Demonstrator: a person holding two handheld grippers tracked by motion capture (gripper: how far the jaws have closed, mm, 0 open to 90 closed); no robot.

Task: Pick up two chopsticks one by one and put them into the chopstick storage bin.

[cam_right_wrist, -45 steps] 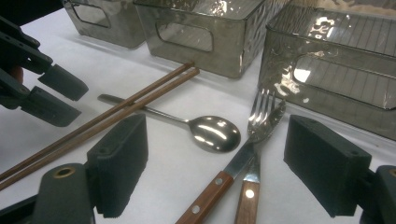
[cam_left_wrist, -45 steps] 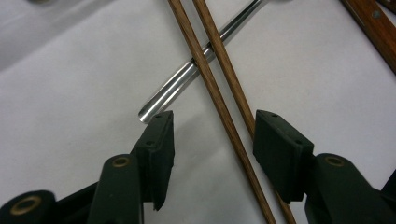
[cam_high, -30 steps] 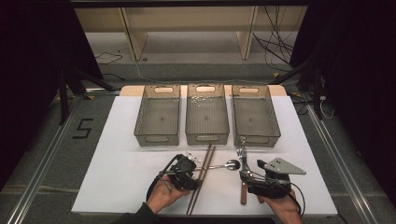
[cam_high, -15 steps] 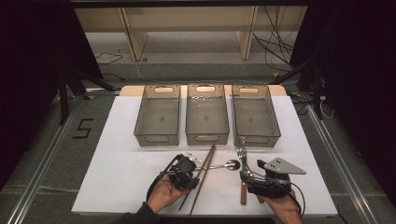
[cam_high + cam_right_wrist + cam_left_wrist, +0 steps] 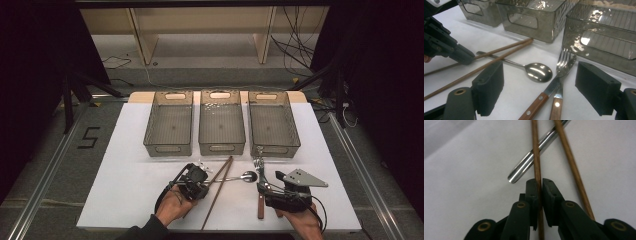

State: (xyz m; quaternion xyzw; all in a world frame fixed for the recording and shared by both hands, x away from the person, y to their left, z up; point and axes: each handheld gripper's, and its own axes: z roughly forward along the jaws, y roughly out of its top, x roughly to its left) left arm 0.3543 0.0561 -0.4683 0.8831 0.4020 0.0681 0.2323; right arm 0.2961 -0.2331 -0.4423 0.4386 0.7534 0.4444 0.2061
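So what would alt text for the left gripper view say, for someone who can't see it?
Two black jaws of the left gripper, which have just been closing, pinch one thin wooden chopstick on a white table. A second chopstick lies free to its right, and both cross over a shiny metal spoon handle.

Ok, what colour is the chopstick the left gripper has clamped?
Brown wood. The chopstick shows best in the left gripper view, pinched by the left gripper.

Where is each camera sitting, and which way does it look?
High view: above the person's side, looking forward and down at three bins; both hands show.
Left gripper view: on the left gripper, jaws pinching one chopstick.
Right gripper view: on the right gripper, jaws open, facing the fork.
Shared: the spoon shows in all three.
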